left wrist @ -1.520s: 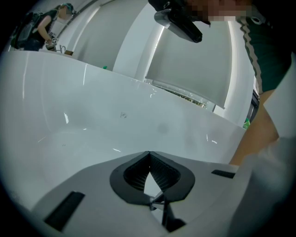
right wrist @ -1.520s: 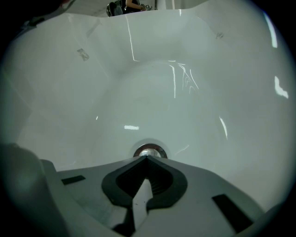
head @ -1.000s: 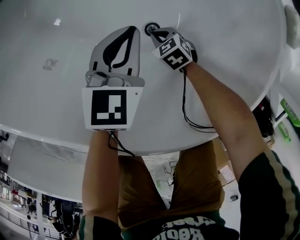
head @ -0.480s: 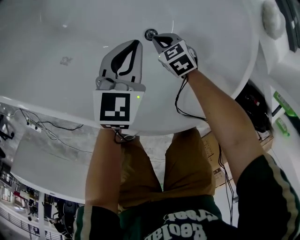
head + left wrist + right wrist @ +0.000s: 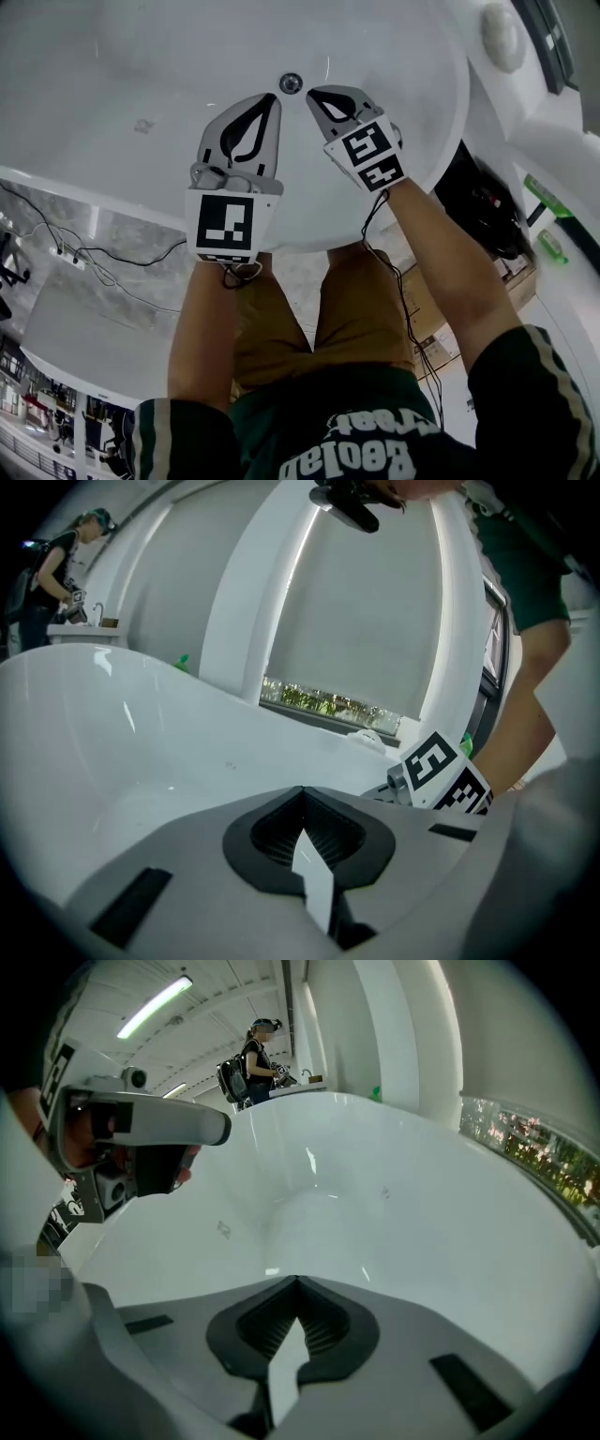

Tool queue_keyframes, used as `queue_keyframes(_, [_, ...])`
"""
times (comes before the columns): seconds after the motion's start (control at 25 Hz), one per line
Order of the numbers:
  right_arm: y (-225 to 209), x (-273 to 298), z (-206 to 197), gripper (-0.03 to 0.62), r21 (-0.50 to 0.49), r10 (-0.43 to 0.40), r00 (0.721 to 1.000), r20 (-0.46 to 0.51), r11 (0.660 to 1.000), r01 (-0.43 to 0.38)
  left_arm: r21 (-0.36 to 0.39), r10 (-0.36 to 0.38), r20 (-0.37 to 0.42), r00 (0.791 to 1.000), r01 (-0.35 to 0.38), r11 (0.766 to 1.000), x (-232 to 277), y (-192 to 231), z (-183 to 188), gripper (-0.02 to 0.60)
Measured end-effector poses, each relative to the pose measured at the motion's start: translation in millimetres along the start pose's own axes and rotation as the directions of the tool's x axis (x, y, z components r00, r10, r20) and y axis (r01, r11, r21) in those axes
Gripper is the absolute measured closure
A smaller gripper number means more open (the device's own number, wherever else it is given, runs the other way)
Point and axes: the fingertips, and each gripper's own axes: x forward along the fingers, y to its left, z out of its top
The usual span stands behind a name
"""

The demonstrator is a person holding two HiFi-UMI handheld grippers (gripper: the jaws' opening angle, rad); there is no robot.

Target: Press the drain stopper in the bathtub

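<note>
White enamel fills most of the head view: the tub point(image 5: 131, 56) curves away below the person, and the round metal stopper point(image 5: 291, 82) sits in its floor near the top centre of that view. Both grippers are held over the basin, pointing toward the stopper. The left gripper point(image 5: 272, 97) has its tip just below and to the left of the stopper, and the right gripper point(image 5: 311, 93) has its tip just to the stopper's right. The stopper lies between the two tips and slightly beyond them. Neither tip seems to touch it, though the steep view does not settle the height.

The left gripper view shows its jaws closed, the grey tips meeting in a point, with nothing between the ribbed black pads point(image 5: 281, 832). The right gripper's marker cube point(image 5: 441, 775) shows just beyond, to the right. The right gripper view shows the same: jaws together, tips meeting, nothing held, with bare tub wall ahead. The stopper shows in neither gripper view.

Cables point(image 5: 103, 267) trail over the grey floor outside the tub's rim at the left. A second person point(image 5: 255, 1061) with a backpack stands in the background beyond the far end of the tub.
</note>
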Motion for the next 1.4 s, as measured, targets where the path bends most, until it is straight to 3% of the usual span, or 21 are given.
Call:
queue_keyframes(0.68, [38, -165, 141, 0.582, -0.004, -0.017, 0.975, 0.221, 1.0, 0.018, 0.146, -0.012, 0.053, 0.999, 0.005, 0.989, -81, -44, 138, 0.574])
queue_keyframes(0.84, [54, -208, 159, 0.582, -0.059, 0.011, 0.967, 0.253, 0.998, 0.004, 0.188, -0.002, 0.057, 0.998, -0.009, 0.982, -102, -64, 171, 0.574])
queue_keyframes(1.12, [74, -309, 215, 0.582, -0.141, 0.022, 0.921, 0.389, 0.989, 0.036, 0.224, -0.019, 0.129, 0.991, -0.011, 0.975, -148, -121, 234, 0.574])
queue_keyframes(1.4, [89, -383, 243, 0.582, -0.207, 0.046, 0.865, 0.5, 0.976, 0.068, 0.273, -0.018, 0.19, 0.982, -0.035, 0.961, -187, -162, 281, 0.574])
